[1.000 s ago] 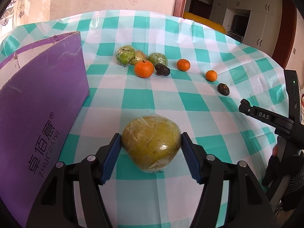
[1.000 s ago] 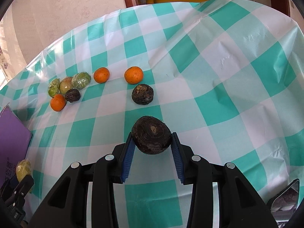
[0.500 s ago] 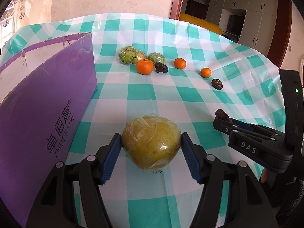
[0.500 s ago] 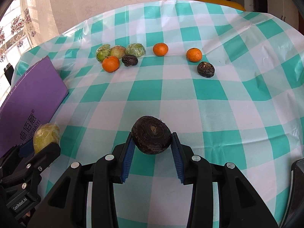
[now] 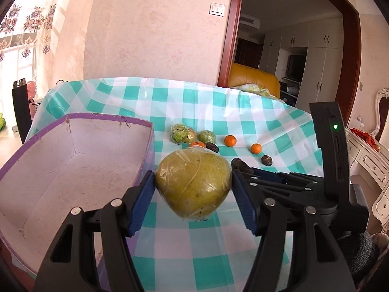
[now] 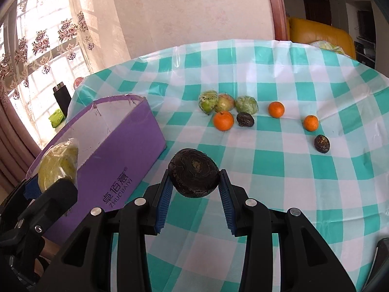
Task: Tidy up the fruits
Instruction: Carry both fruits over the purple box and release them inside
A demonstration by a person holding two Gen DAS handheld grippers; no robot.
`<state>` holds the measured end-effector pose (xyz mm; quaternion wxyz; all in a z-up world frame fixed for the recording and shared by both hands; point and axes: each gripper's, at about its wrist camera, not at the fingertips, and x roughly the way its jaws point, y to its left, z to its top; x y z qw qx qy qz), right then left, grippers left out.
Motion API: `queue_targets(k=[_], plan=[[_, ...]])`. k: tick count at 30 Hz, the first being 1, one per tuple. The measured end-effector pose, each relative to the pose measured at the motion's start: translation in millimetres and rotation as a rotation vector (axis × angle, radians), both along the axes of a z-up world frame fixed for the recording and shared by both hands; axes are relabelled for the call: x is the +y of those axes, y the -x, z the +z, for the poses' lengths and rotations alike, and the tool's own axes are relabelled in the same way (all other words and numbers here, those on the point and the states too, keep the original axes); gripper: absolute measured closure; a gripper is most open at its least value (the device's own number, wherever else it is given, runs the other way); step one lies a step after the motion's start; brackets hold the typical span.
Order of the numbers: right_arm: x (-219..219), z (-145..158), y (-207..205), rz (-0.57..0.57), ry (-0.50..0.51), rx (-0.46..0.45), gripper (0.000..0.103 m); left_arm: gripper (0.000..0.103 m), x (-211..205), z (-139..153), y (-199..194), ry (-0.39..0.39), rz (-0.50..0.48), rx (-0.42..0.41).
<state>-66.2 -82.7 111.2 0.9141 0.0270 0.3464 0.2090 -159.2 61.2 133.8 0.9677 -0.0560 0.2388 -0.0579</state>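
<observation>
1. Left gripper [image 5: 193, 189], black frame with blue ribbed pads, tilted a little downward and raised above the table; jaws partway apart and pressed on both sides of a large yellow-green fruit wrapped in clear film [image 5: 193, 183], carried just beside the right wall of the open purple cardboard box with a white inside [image 5: 73, 170].
2. Right gripper [image 6: 194, 182], same build, pitched down over the teal-and-white checked tablecloth [image 6: 304, 182]; jaws nearly closed, clamped on a dark brown, rough, round fruit [image 6: 194, 172], held clear of the cloth, near the box's printed side.
3. Seen from the left wrist camera: right gripper's body close alongside on the right, green light [image 5: 335, 126] lit on its upright housing.
4. Count on the cloth, far side: three small orange citrus fruits [image 6: 223, 121] [image 6: 276, 109] [image 6: 311, 123]; three film-wrapped greenish round fruits [image 6: 208, 101] [image 6: 225, 102] [image 6: 246, 104] bunched touching; two more dark brown fruits [image 6: 245, 119] [image 6: 322, 143], well apart from each other.
5. Box interior bare as far as visible.
6. Around: pink wall with a white switch plate [image 5: 217, 9], brown door frame, yellow sofa [image 5: 255, 79] behind the table, flowered lace curtain [image 6: 36, 48] at the window.
7. Between the grippers and the box opening: only its purple wall.
</observation>
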Motion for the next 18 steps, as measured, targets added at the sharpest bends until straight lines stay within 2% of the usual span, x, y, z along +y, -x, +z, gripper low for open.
queue_targets(k=[5,9,11,14,18], plan=[[55.7,33.7,2.7,0.121,0.004,-0.075,0.064,0.039,55.1,15.2,10.9,0.007,0.13,0.004],[96.1,46.2,0.1,0.201,0.015,-0.089,0.064,0.038,93.8,18.9,14.8,-0.036,0.232,0.017],[116.1,47.0,-1.5,0.245,0.035,-0.084,0.064,0.038,111.1,15.3,13.2,-0.076,0.292,0.054],[148.1,40.4,-4.1,0.32,0.096,-0.063,0.064,0.038,138.0,6.2,8.7,-0.088,0.344,0.113],[194.6,23.3,-6.1,0.428,0.252,-0.004,0.064,0.038,155.5,-9.3,-9.4,-0.151,0.332,0.22]])
